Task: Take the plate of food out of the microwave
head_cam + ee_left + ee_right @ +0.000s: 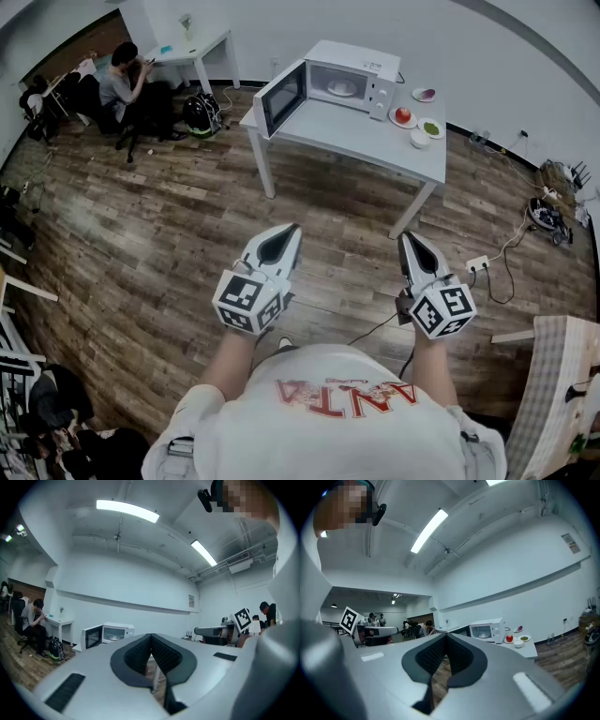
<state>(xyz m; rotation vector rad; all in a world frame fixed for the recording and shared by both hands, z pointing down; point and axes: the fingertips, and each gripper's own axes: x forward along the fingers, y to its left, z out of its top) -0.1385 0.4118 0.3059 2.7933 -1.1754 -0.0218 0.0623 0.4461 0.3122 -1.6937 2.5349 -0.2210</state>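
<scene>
A white microwave (349, 82) stands on a grey table (375, 141) across the room, its door (281, 97) swung open to the left. Inside it lies a plate of food (340, 88); the microwave (108, 634) also shows small in the left gripper view, and the microwave (487, 631) in the right gripper view. My left gripper (291, 231) and right gripper (406, 238) are held level in front of me, far short of the table. Both are shut with nothing between their jaws.
Right of the microwave sit a plate with a red fruit (403, 116), a white bowl (421, 139), a green-filled dish (432, 127) and a purple-filled dish (425, 95). A person sits at a white desk (192, 52) at the back left. A power strip (477, 264) and cables lie on the wooden floor.
</scene>
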